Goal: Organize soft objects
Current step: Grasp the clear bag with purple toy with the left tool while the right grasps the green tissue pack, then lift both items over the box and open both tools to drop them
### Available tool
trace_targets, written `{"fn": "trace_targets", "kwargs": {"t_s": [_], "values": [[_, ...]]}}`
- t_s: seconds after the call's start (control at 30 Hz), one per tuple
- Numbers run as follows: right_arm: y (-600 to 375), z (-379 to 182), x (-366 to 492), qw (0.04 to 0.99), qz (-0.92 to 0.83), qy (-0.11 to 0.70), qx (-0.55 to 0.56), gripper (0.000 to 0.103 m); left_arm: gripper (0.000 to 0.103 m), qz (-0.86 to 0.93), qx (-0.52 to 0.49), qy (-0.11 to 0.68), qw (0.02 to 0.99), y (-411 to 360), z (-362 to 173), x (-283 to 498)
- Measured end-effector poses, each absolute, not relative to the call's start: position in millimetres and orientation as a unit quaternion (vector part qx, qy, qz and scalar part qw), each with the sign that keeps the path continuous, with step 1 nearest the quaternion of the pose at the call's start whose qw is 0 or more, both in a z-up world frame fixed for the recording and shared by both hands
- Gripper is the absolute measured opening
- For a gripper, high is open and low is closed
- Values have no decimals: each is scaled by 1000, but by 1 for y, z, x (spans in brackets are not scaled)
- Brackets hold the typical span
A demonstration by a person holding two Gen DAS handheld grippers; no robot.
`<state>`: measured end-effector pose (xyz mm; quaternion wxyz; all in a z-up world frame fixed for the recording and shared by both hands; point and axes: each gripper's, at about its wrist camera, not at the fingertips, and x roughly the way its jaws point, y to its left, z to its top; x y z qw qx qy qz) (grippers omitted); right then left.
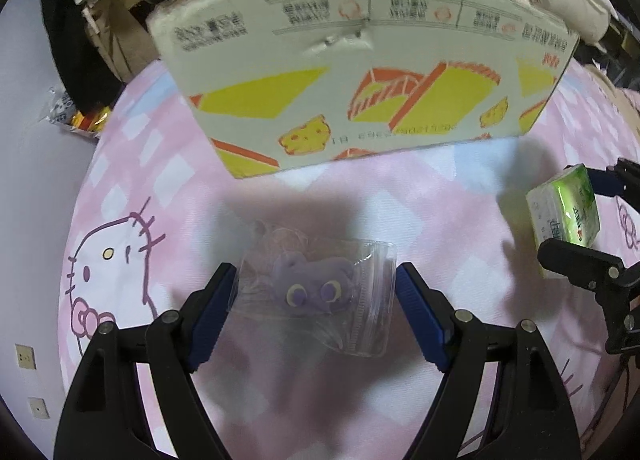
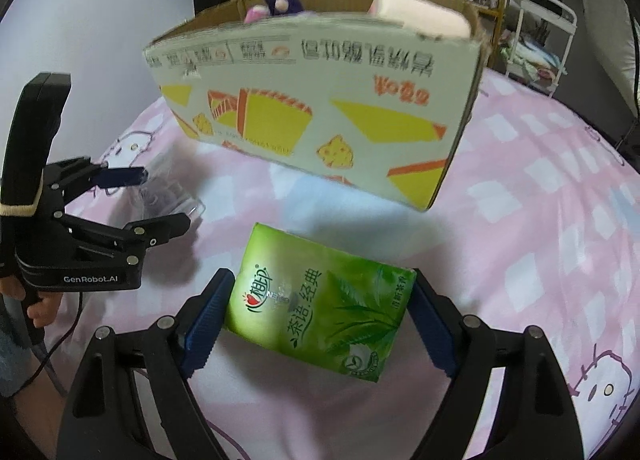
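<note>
- Broadly, a pink checked bedsheet (image 1: pixel 400 196) with cartoon-cat prints lies under everything; both grippers hang over it, tilted downward.
- Cardboard box (image 2: pixel 320 100), white with yellow-and-orange cake prints, stands ahead of both sets of jaws, top open. Soft items already show over its rim: a purple-and-pink plush (image 2: pixel 280 2) and a pale pad (image 2: pixel 416 14). Judged the drop-off target.
- Green tissue pack (image 2: pixel 320 312) sits between the right gripper (image 2: pixel 320 320) pads; its long axis runs across the gap from pad to pad, both short ends meeting the blue pads. Jaws stand wide, clamped across the pack's length. In the left view the pack appears clear of the sheet, so it looks lifted.
- Clear zip pouch (image 1: pixel 316 296) holding a small purple plush toy (image 1: pixel 316 286) lies between the left gripper (image 1: pixel 316 312) pads. Left edge touches the left pad; right edge reaches the right pad. Jaws moderately wide, apparently pinching the pouch's sides, though a firm grip is hard to confirm through clear plastic.
- Key relation: the box lies straight ahead and higher than both jaws; each load must clear the near wall. The right gripper seems slightly nearer the box's right corner; the left faces the wall's middle.
- Risk, as a guess: the slick pouch may slip.
</note>
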<state>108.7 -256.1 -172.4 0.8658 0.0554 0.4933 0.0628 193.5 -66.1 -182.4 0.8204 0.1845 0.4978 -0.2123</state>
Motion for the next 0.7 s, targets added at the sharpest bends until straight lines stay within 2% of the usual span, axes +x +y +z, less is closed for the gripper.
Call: {"fn": "trace_targets", "kwargs": {"t_s": [0.37,0.7], "values": [[-248,-154,105,890,56,449,47,89,80,-185,167,460,852,-62,-150,168],[-252,-122,96,911,61,402,62,89,80,-163,151,378,899,-52,-96,146]]}}
